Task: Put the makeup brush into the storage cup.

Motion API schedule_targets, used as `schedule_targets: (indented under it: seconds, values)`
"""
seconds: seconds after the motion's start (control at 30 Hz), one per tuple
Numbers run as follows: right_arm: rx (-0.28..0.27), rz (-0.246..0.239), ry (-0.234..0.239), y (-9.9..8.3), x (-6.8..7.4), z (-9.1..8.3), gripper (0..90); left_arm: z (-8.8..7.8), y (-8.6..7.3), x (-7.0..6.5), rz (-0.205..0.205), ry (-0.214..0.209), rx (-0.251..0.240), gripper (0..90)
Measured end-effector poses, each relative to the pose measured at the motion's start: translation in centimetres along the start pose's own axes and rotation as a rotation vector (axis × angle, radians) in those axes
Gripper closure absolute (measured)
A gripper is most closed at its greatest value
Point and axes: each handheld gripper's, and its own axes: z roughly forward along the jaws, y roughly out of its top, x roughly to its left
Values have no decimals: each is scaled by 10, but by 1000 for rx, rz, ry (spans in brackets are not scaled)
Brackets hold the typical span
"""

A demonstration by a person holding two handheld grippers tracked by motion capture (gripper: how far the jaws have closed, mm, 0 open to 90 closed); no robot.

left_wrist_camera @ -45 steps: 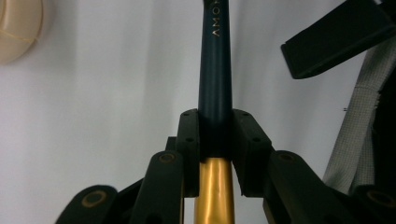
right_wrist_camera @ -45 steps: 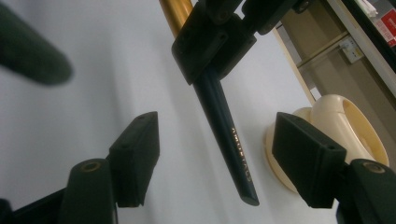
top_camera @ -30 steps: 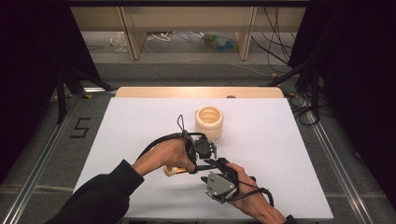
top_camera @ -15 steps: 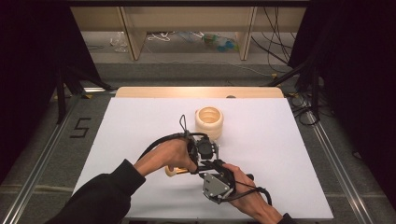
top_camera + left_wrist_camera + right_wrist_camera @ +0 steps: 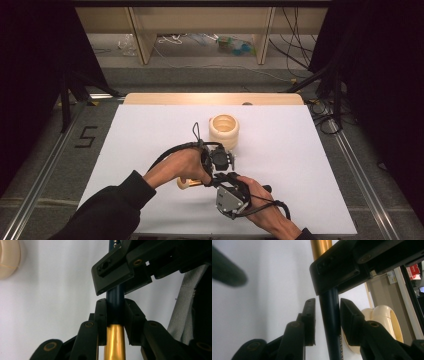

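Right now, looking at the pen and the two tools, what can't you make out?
- Pen: the high view hides it under both hands; both tool views cut off its ends.
- Right tool: pads flank the dark barrel; contact unclear.
- Lettering on the barrel, right tool view: too small.
- Cream holder: its inside is hidden by its rim.

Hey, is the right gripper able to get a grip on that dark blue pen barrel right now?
Probably yes: the dark blue barrel already runs between the right gripper fingers, which have just been closing, with slight gaps left.
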Motion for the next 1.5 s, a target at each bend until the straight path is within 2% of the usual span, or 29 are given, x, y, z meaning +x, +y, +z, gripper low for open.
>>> schedule_targets:
  seconds: [0.07, 0.1, 0.17, 0.2, 0.3, 0.33, 0.4, 0.43, 0.47, 0.5, 0.57, 0.73, 0.77, 0.8, 0.83, 0.87, 0.93, 0.97, 1.0, 1.1, 1.2, 1.23, 1.27, 1.3, 1.33, 1.4, 1.43, 1.5]
  values:
    - [1, -13, 1, 0, -1, 0, 696, 0, 0, -1, -6, 2, 2, 742]
    - [-1, -15, 0, 1, -1, 0, 701, 0, 0, 0, 3, 2, 5, 742]
    - [-5, 0, 2, 1, 1, 0, 708, 0, 0, 0, -1, -1, 7, 742]
    - [15, 34, 1, 1, 4, -1, 713, 0, 0, -1, -1, -1, 5, 742]
    - [16, 11, 0, 2, 3, -1, 732, 0, 0, -1, -2, -2, 3, 742]
    - [1, -31, 1, 2, 1, 0, 738, 0, 0, 0, 0, -5, 4, 742]
    - [4, -30, 6, 2, 1, 0, 742, 0, 1, 0, -1, -4, 5, 742]
    - [19, -72, -11, 2, -1, -1, 744, 0, 1, 0, -1, -4, 6, 742]
    - [15, -57, 1, 2, 0, 0, 748, 0, 1, 0, -1, -5, 6, 742]
    - [15, -79, 0, 1, -2, 0, 751, 0, 1, 0, -2, -5, 7, 741]
    - [22, -68, 2, 2, -1, 0, 754, 0, 0, 0, -2, -6, 7, 741]
    - [25, -100, -8, 3, -1, 0, 756, 0, 0, 0, -5, -14, -1, 741]
    - [38, -85, 3, 2, 0, -1, 757, 0, -1, 0, -12, -19, -9, 741]
    - [35, -110, -9, 3, -1, -1, 758, -1, -1, 0, -4, -19, -4, 740]
    - [36, -111, -27, 4, -1, -2, 758, -1, -1, 0, -3, -20, -5, 740]
    - [41, -101, -29, 4, 0, -2, 759, -1, -2, 1, -4, -21, -11, 740]
    - [28, -112, -13, 4, 0, -3, 759, -3, -4, 1, -14, -29, -24, 739]
    - [31, -129, -39, 5, 0, -4, 759, -5, -4, 1, -13, -33, -27, 739]
    - [30, -135, -30, 5, -1, -4, 759, -5, -5, 1, -20, -30, -32, 738]
    - [25, -90, -33, 5, 2, -5, 760, -8, -7, 2, -22, -34, -43, 734]
    - [28, -85, -43, 5, 2, -6, 760, -12, -10, 2, -28, -27, -59, 712]
    - [44, -171, -53, 3, -4, -6, 760, -13, -11, 3, -34, -28, -63, 693]
    - [43, -178, -50, 3, -4, -6, 760, -14, -12, 4, -34, -25, -70, 680]
    - [44, -178, -49, 3, -5, -6, 760, -17, -13, 5, -37, -28, -85, 671]
    - [46, -176, -48, 2, -5, -7, 760, -19, -14, 7, -19, -23, -96, 656]
    - [40, -167, -54, 1, -6, -8, 760, -22, -17, 7, -26, -32, -119, 624]
    - [41, -134, -66, 1, -5, -8, 760, -24, -19, 7, -23, -35, -126, 618]
    - [28, -133, -65, 0, -5, -9, 760, -26, -23, 9, -27, -22, -150, 588]
